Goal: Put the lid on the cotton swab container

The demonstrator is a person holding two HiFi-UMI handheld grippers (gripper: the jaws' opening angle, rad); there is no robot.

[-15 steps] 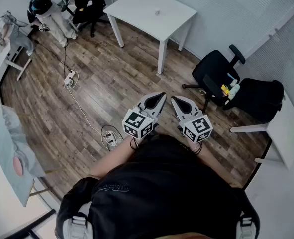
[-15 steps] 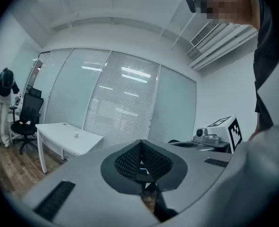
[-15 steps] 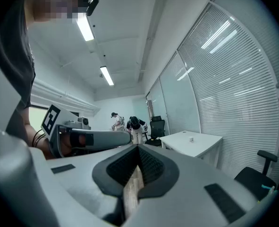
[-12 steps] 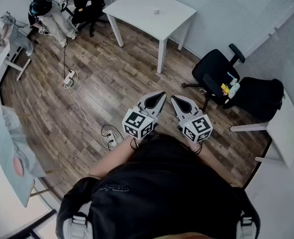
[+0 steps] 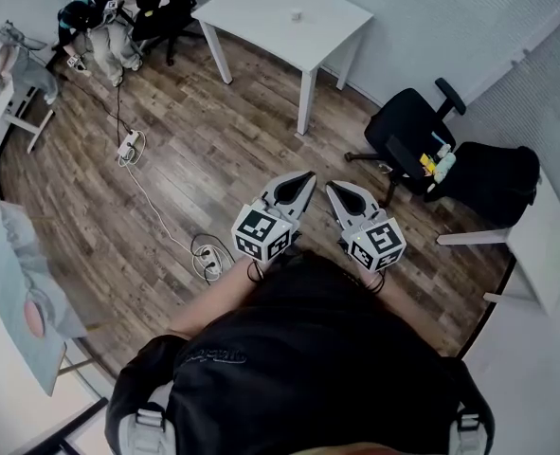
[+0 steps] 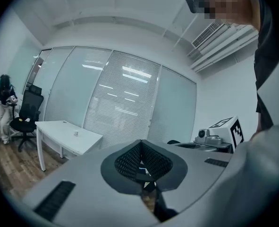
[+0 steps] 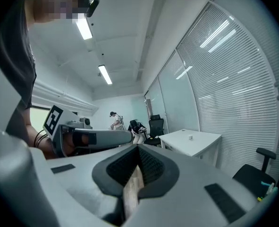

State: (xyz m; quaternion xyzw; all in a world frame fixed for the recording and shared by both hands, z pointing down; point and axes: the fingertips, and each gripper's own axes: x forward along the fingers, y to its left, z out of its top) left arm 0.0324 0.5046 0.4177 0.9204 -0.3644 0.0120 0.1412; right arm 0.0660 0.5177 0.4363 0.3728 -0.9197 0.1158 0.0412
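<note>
Forward, nearly level, left tool (image 5: 307,176), right tool (image 5: 332,188), closed, side by side

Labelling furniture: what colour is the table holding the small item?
The table is white; head view best.

White table (image 5: 261,12) shifted up-frame — slightly

table (image 5: 261,12) far: white | floor (image 5: 204,150): brown wood planks | chair (image 5: 407,136) right: black | left gripper (image 5: 307,176), right gripper (image 5: 333,188): grey, black-and-white checked cubes | top (image 5: 298,358) near: black
</note>
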